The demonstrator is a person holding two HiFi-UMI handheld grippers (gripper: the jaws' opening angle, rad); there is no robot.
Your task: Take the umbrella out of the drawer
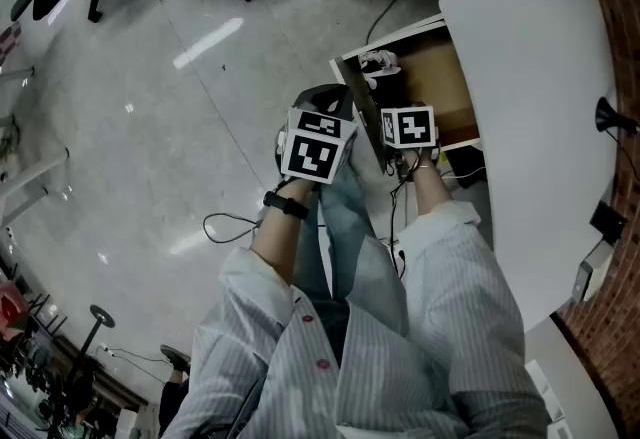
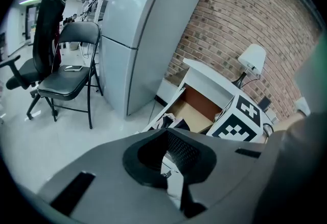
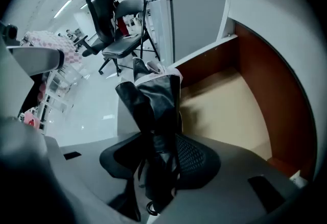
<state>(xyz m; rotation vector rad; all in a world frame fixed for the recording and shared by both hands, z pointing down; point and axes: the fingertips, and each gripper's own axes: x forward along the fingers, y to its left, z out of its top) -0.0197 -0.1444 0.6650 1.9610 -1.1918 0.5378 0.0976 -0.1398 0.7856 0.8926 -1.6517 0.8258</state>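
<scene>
The right gripper (image 3: 158, 167) has its jaws clamped on the folded black fabric umbrella (image 3: 153, 105) over the front edge of the open white, wood-lined drawer (image 3: 232, 110), while the left gripper (image 2: 166, 159) beside it has its jaws apart and empty; the lift-out looks well along, and next the umbrella needs carrying clear of the drawer.

No legible text, brand or number anywhere; only black-and-white square patterns on the left marker cube (image 1: 318, 149) and right marker cube (image 1: 410, 126).
</scene>
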